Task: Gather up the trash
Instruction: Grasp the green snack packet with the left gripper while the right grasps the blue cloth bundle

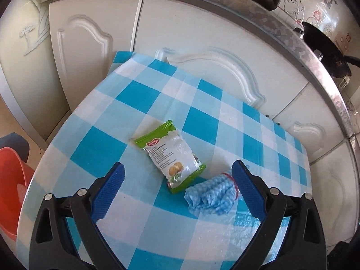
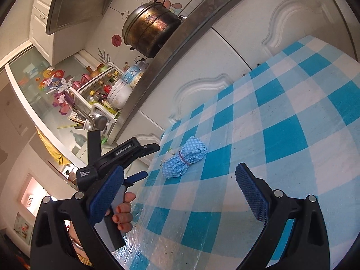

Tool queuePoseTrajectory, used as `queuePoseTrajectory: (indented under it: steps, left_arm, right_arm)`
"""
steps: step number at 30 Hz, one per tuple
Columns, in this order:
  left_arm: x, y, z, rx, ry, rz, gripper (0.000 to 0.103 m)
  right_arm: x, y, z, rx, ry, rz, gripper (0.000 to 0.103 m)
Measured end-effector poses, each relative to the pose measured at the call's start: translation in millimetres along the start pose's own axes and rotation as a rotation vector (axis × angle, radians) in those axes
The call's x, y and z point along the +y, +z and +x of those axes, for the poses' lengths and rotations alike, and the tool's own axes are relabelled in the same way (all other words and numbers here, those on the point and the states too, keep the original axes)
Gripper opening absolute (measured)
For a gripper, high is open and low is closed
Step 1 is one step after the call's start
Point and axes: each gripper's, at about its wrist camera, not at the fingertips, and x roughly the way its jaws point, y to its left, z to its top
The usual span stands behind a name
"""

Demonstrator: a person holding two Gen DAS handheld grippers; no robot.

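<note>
Blue bundle [image 1: 211, 193] crowds the snack packet [image 1: 171, 157]; tablecloth [image 1: 144, 94] beyond lies bare.

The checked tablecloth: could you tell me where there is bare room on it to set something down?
Most of the tablecloth is bare: the whole stretch between the snack packet and the white cabinet doors, plus the left side toward the orange bin. It is crowded only near the left gripper, where the packet and the blue bundled cloth lie close together.
</note>
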Motion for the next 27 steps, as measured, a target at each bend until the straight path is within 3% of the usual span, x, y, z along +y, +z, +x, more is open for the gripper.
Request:
queuePoseTrajectory:
  steps: [5, 10, 12, 20, 27]
  left_arm:
    - [-5.0, 10.6, 27.1, 0.016, 0.104, 0.005, 0.096]
    - [-2.8, 13.3, 42.4, 0.035, 0.138, -0.005, 0.094]
    - [-3.7, 11.4, 46.0, 0.038, 0.144, 0.001, 0.089]
    - [-16.8, 5.4, 43.4, 0.000, 0.150, 0.082, 0.047]
    - [-31.2, -19.3, 30.7, 0.021, 0.087, 0.177, 0.041]
  right_arm:
    - [0.5, 0.3, -1.7, 0.003, 0.003, -0.009, 0.098]
    - [-2.8, 0.9, -0.2, 0.016, 0.012, 0.010, 0.098]
    - [-4.6, 1.6, -0.8, 0.015, 0.010, 0.015, 0.098]
    - [-11.0, 2.6, -2.0, 0.020, -0.011, 0.042, 0.098]
    - [-12.7, 2.9, 0.3, 0.035, -0.025, 0.040, 0.098]
